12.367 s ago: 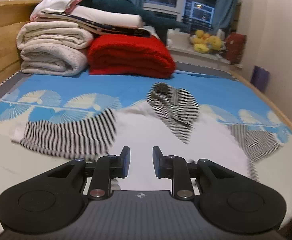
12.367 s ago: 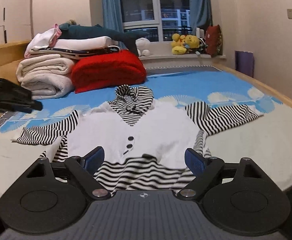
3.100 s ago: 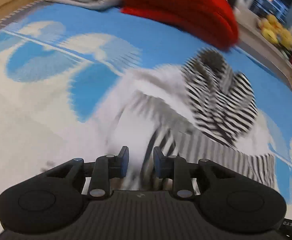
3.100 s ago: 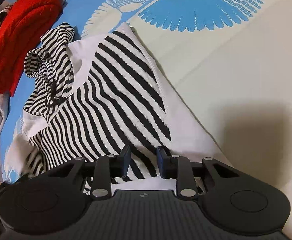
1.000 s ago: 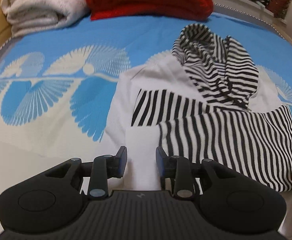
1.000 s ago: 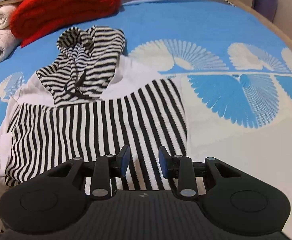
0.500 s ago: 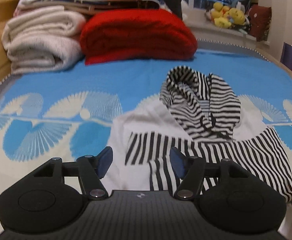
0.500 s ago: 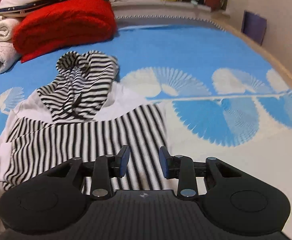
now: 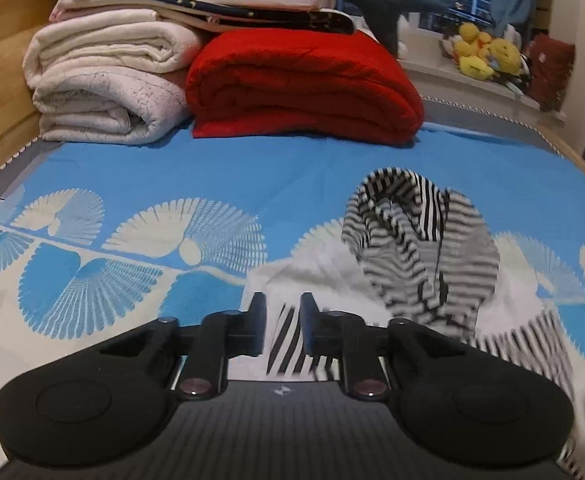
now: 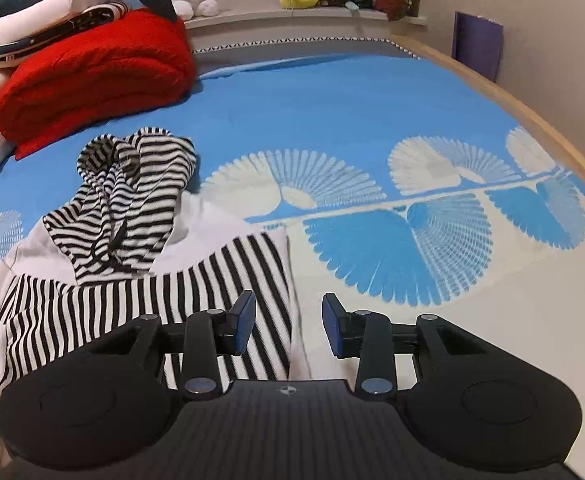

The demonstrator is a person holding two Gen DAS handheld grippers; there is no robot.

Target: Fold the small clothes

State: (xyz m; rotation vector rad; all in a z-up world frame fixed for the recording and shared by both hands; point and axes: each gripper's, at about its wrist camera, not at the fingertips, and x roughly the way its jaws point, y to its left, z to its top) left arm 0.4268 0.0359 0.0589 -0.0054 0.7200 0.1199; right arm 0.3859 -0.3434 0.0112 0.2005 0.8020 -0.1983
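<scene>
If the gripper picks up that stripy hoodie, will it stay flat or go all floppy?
Probably floppy: the striped hoodie already lies in soft wrinkles, and its hood is crumpled. It looks thin, so likely light. Lifted by one edge, its folded sleeves would probably slide open.

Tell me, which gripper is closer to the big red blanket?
Probably left. The left gripper faces the red blanket across the bed; the right gripper sits farther off, blanket at its upper left.

One striped hooded top [image 10: 140,248] on one bed [image 10: 332,112] — behind it one red blanket [image 9: 304,84], two rolled cream blankets [image 9: 108,80], and two grippers, left [image 9: 282,330] and right [image 10: 288,324].
</scene>
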